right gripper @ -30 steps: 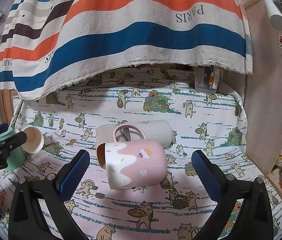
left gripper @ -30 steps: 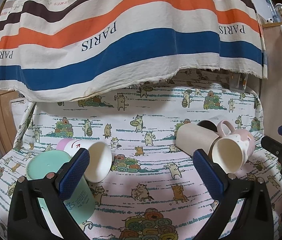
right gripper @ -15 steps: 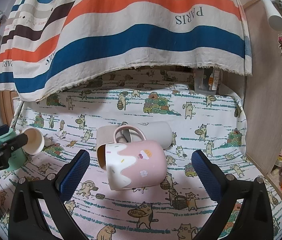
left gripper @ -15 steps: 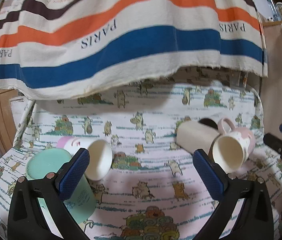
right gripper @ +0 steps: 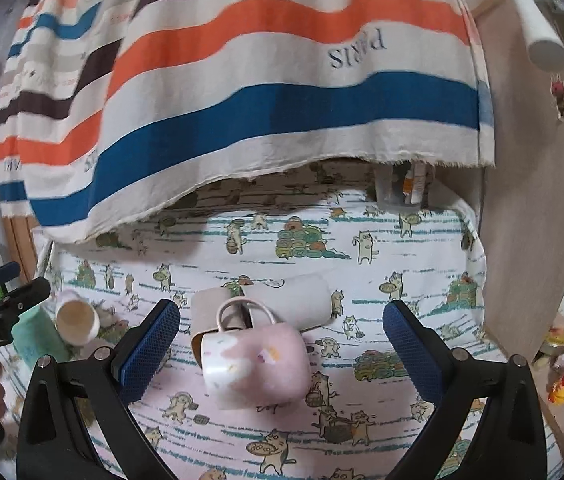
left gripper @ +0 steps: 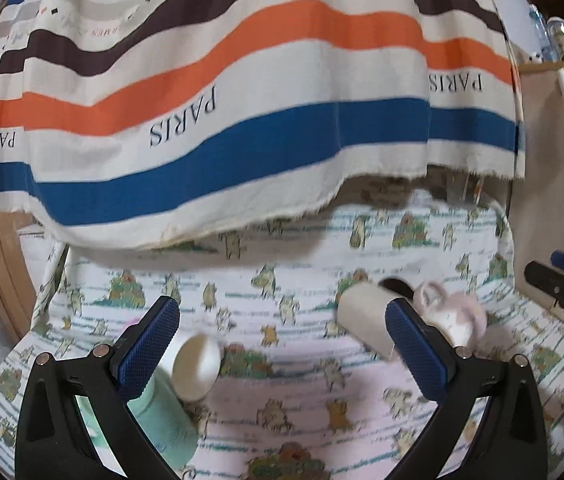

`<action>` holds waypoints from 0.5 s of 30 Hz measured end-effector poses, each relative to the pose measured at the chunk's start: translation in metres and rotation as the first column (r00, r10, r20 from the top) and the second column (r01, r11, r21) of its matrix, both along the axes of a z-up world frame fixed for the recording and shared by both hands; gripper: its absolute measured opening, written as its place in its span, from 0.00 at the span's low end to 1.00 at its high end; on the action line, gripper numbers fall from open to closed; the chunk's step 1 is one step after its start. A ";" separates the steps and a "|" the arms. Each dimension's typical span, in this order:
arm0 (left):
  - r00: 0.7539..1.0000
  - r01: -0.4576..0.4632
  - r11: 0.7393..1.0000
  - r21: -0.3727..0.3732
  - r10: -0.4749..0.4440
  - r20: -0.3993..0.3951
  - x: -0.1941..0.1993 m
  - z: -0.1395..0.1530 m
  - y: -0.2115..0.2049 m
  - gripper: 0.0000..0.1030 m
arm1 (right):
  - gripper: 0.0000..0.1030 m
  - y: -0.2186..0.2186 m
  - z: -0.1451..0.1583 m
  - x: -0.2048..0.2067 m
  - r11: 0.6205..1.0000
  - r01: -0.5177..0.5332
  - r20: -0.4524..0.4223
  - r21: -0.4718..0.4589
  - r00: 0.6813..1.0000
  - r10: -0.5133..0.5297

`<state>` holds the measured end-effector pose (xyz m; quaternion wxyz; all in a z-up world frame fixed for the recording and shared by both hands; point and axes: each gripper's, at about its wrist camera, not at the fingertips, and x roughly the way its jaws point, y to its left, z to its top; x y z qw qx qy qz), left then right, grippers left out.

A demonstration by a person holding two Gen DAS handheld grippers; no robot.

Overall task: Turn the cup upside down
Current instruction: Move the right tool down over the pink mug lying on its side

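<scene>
**Cups lying on their sides, both grippers open above them**

A desk (right gripper: pixel 421 240) covered by a cartoon-cat cloth was seen in both wrist views, with a striped fabric (right gripper: pixel 282 92) marked "PARIS" hung behind it.

The pink mug (right gripper: pixel 256 364) was found lying on its side between the blue pads of the right gripper (right gripper: pixel 281 350), its handle turned upward and its mouth facing left toward the camera. No contents could be made out in it. The jaws of the right gripper were spread wide, well clear of the mug on both sides, and nothing was held.

Just behind the mug, two beige cups (right gripper: pixel 287 298) were laid on their sides, touching it or nearly so; the mouth of the left one was partly hidden by the mug's handle.

In the left wrist view, the left gripper (left gripper: pixel 282 350) was likewise held with its jaws wide apart and empty. A white paper cup (left gripper: pixel 197 366) was seen tipped on its side near the left pad, its open mouth showing a bare white interior. A mint-green cup (left gripper: pixel 166 424) was placed just beside it, partly hidden by the gripper's finger; its inside could not be seen. The pink mug (left gripper: pixel 453 320) and a beige cup (left gripper: pixel 365 320) appeared blurred past the right pad.
</scene>
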<state>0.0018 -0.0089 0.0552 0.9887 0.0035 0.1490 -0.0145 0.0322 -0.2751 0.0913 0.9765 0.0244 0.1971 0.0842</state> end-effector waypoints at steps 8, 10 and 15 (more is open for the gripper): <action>1.000 -0.014 0.999 -0.048 0.013 -0.008 0.034 0.004 -0.005 1.00 | 0.99 -0.015 -0.003 0.038 0.993 0.031 -0.132 0.117 0.991 -0.016; 1.000 -0.023 0.998 -0.066 0.021 -0.023 0.039 -0.002 -0.001 1.00 | 0.99 -0.017 -0.009 0.046 0.989 0.031 -0.178 0.148 0.984 -0.005; 0.992 -0.033 0.997 -0.070 0.025 -0.120 0.053 -0.023 0.005 1.00 | 0.99 -0.012 -0.024 0.059 0.988 0.066 -0.226 0.142 0.974 -0.033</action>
